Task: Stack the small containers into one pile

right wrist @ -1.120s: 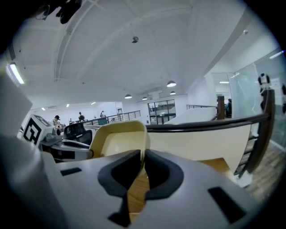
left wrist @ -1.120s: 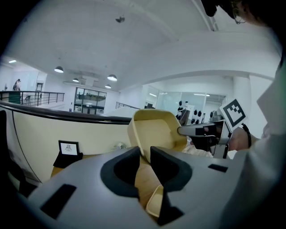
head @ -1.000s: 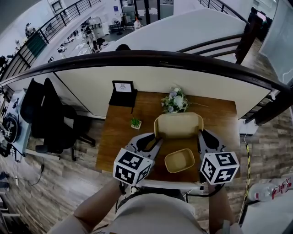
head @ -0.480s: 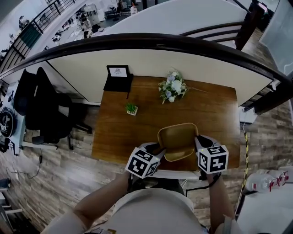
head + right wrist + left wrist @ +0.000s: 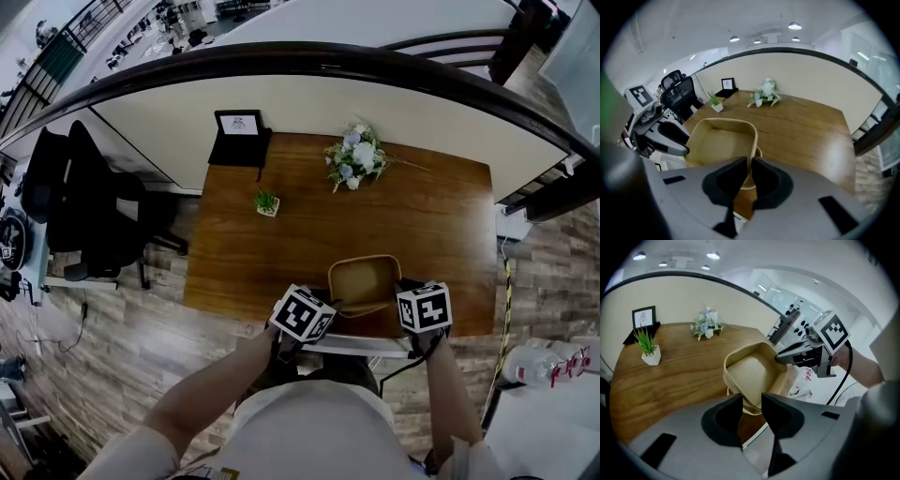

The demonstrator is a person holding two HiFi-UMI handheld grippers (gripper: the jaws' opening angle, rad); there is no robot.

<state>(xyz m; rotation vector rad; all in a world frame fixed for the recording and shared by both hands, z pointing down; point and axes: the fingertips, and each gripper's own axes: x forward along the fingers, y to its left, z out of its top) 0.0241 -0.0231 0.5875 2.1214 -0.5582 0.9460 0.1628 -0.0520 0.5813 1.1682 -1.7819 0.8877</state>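
Head view: beige container [image 5: 364, 281] on table [image 5: 281, 253]

My worktop [image 5: 431, 234]
Container [image 5: 364, 281] at my near edge; flowers [image 5: 354, 159] far behind it; small plant [image 5: 267, 202] and picture frame [image 5: 238, 125] left of them.

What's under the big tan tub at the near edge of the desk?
Only a sliver of a smaller tub's rim shows beneath the big tub. The rest is covered, so how it sits cannot be seen.
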